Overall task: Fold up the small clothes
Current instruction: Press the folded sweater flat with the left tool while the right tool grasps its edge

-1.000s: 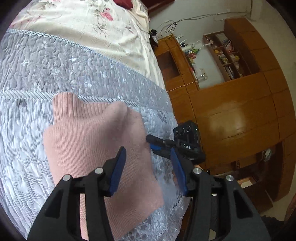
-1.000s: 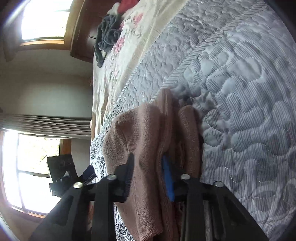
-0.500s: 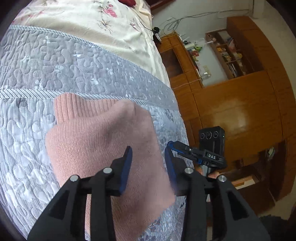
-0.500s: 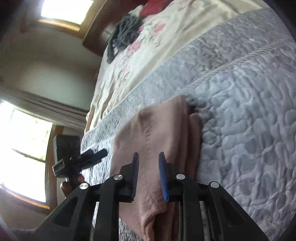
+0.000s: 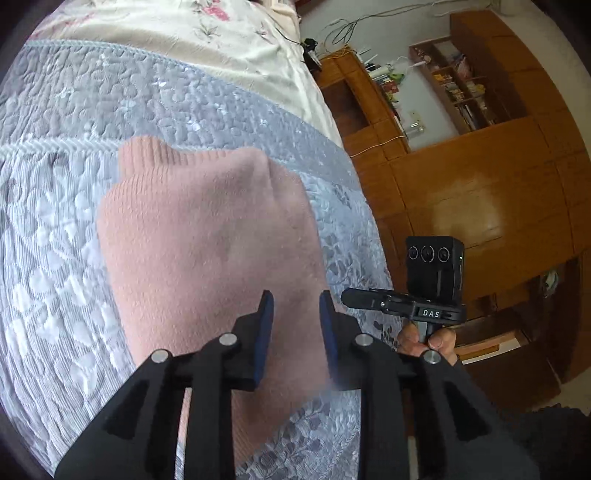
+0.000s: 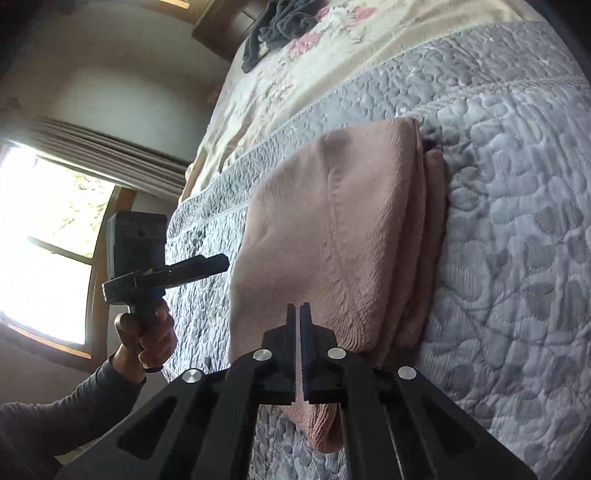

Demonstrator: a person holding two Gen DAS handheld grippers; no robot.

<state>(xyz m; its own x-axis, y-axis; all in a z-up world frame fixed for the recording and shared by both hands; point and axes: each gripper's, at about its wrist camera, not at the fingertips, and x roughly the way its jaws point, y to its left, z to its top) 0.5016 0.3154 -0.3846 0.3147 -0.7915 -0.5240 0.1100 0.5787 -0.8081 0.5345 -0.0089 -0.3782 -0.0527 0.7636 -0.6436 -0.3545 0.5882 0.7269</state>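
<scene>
Two claws clear of cloth | pink sweater [image 5: 207,236] folded on grey quilt [image 5: 55,229], long axis along my reach | left gripper [image 5: 295,317] spread above its near end, nearer | right gripper [image 6: 299,325] pressed together, empty.

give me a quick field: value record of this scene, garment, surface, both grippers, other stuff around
garment: pink knit sweater, folded in layers, lying flat
surface: grey quilted bedspread
left gripper: fingers apart, empty, over the sweater's near end
right gripper: fingers together, nothing between them
other cloth: dark garment bunched on the floral sheet
background: wooden shelving, window
</scene>
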